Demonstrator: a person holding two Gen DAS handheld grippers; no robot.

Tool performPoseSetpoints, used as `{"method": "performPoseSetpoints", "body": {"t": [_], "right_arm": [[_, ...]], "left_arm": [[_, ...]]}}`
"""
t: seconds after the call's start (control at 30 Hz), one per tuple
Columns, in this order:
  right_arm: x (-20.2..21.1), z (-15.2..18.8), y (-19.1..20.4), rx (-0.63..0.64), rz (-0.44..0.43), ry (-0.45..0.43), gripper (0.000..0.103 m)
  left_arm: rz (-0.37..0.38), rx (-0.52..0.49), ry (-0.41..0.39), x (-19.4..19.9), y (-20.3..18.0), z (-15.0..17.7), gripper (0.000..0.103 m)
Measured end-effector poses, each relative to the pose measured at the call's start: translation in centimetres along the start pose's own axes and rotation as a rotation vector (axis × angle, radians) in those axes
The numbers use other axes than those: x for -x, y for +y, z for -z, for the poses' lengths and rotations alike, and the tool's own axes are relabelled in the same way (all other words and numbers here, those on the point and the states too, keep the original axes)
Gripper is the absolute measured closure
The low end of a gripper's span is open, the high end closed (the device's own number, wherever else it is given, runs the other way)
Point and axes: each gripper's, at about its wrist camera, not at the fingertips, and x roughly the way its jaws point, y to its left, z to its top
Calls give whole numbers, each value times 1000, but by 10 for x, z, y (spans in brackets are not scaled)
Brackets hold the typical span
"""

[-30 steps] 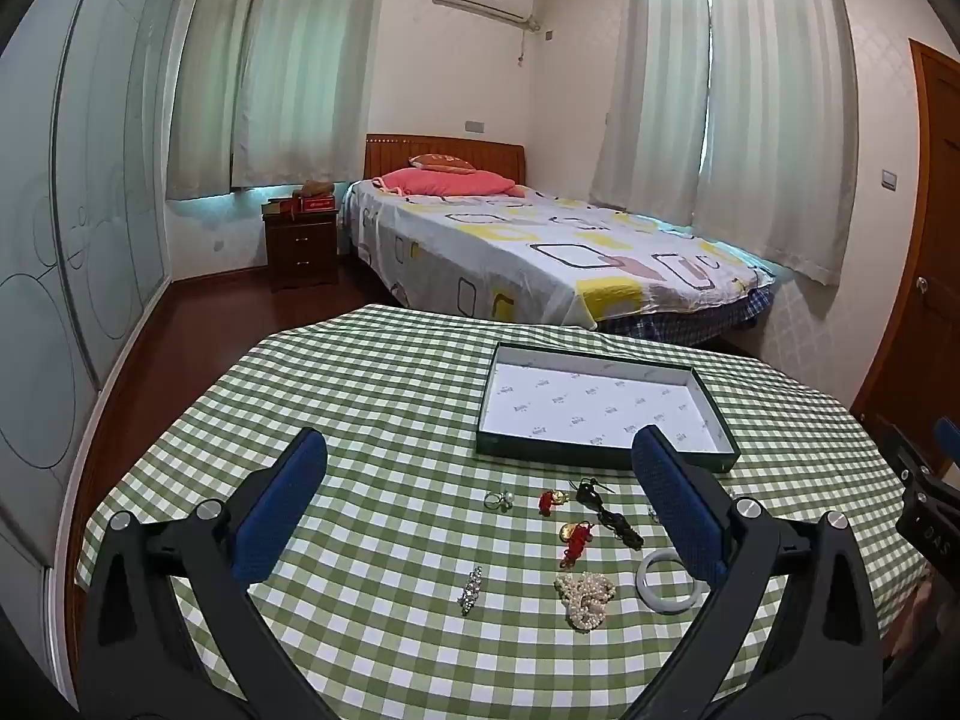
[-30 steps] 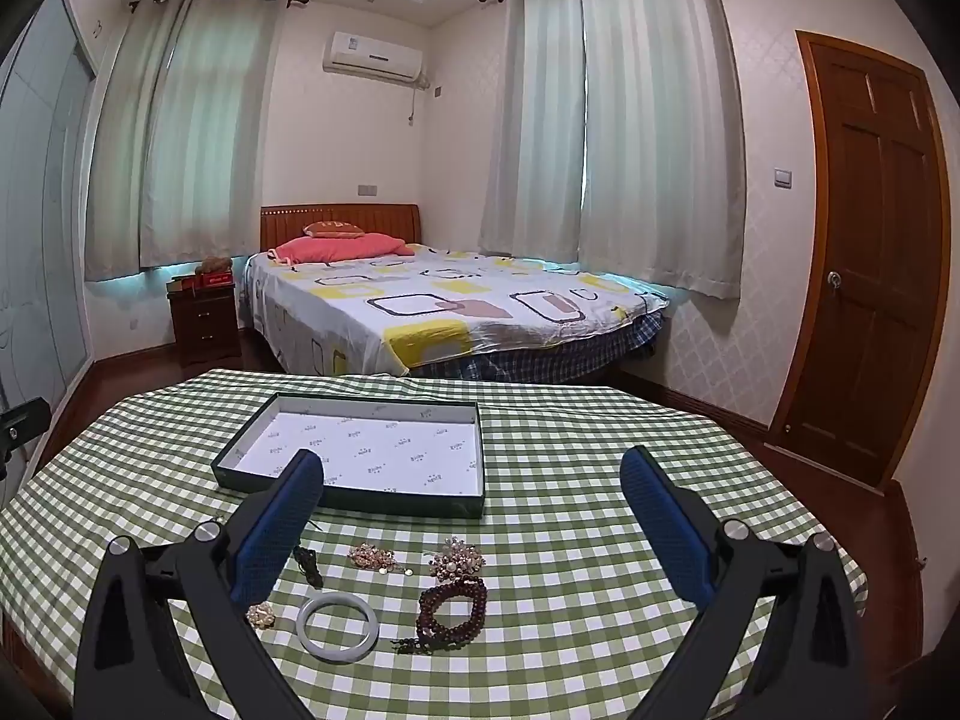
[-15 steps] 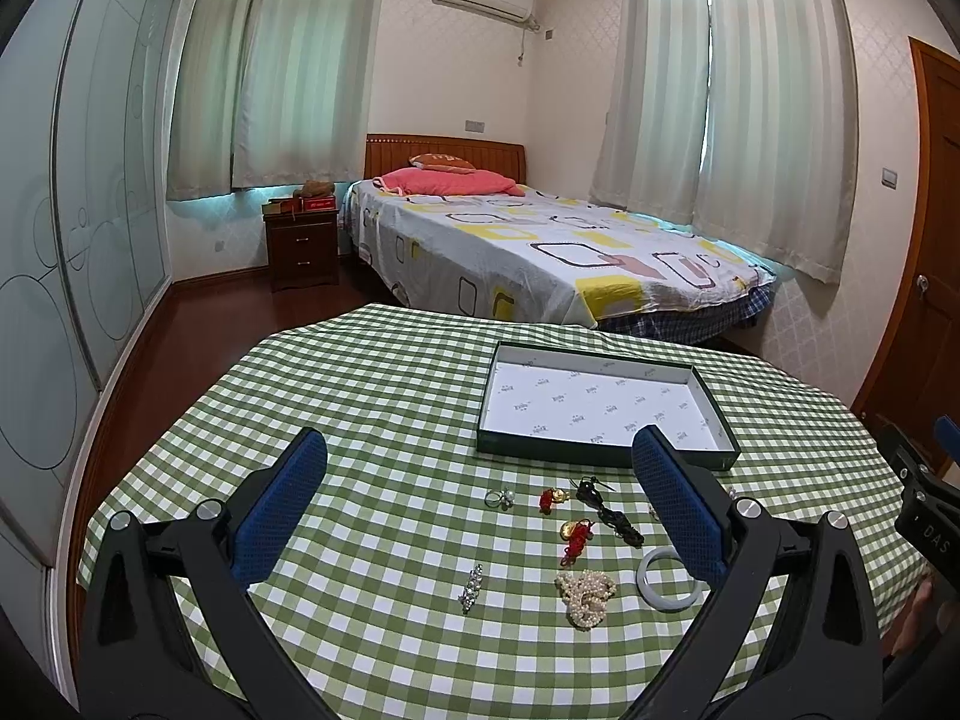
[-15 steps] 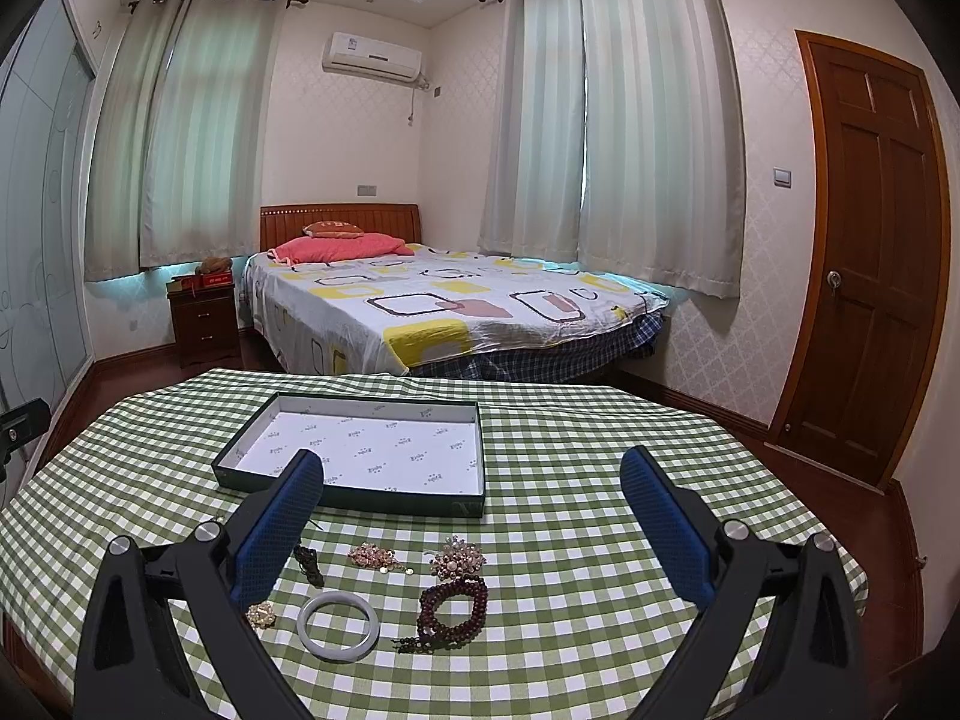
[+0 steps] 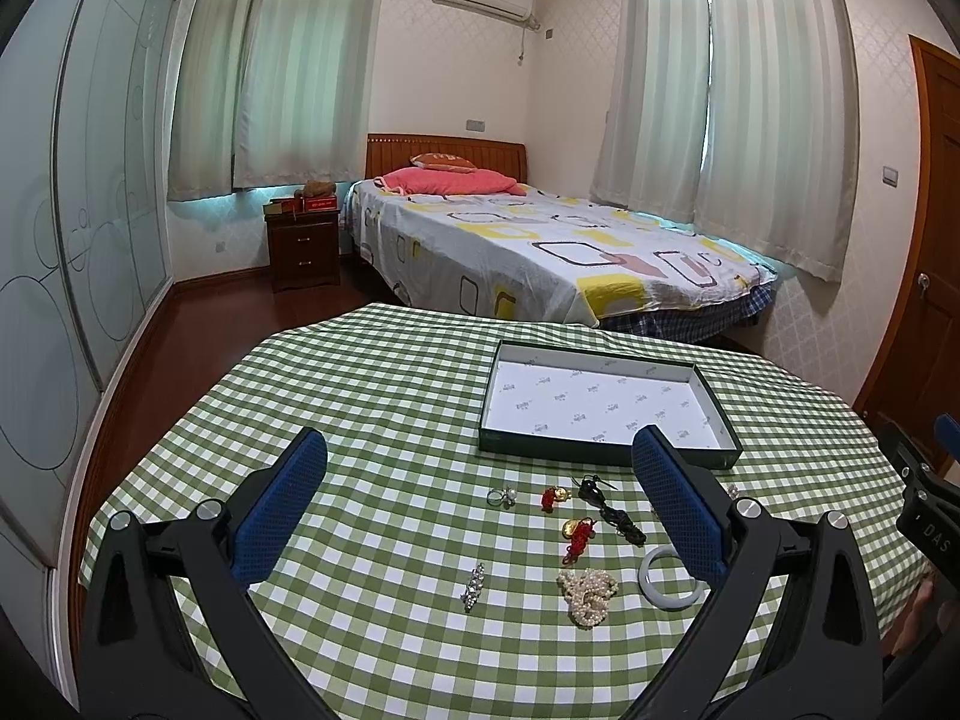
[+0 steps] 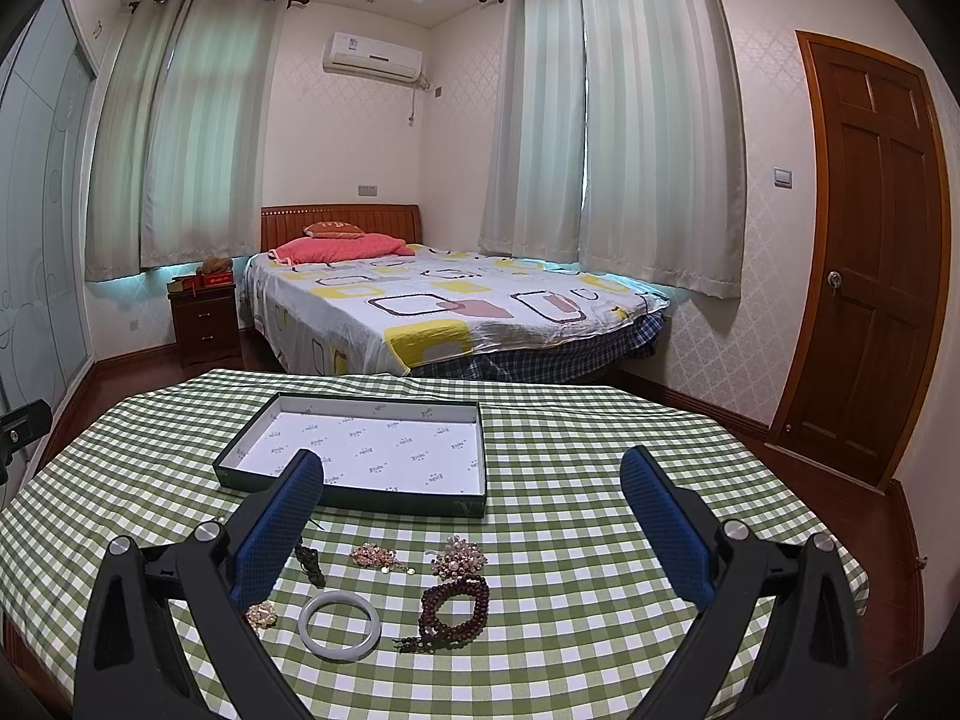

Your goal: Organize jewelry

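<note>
A shallow dark-green box with a white lining (image 5: 606,459) (image 6: 252,480) lies on the green checked tablecloth; nothing lies in it. Loose jewelry lies in front of it: a pearl string (image 5: 587,595), a pale jade bangle (image 5: 651,588) (image 6: 339,626), red-and-gold charms (image 5: 576,534), a ring (image 5: 501,497), a silver brooch (image 5: 473,587), a dark bead bracelet (image 6: 455,606), a flower brooch (image 6: 457,558). My left gripper (image 5: 479,489) is open and empty above the near table. My right gripper (image 6: 471,507) is open and empty too.
The round table (image 6: 600,480) drops off at its edges on all sides. A bed (image 6: 432,312) and a nightstand (image 5: 303,246) stand beyond it. A wooden door (image 6: 870,264) is at the right. Part of the other gripper (image 5: 927,516) shows at the right edge.
Both views are almost the same. The left gripper's view has shifted very slightly; no jewelry has moved.
</note>
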Motion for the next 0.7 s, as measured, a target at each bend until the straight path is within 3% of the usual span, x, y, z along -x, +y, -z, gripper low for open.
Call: {"method": "performPoseSetpoints", "body": {"t": [0.7], "right_arm": [[0, 1, 1, 0, 1, -1, 6]], "left_arm": [[-8, -4, 7, -2, -3, 3, 4]]}}
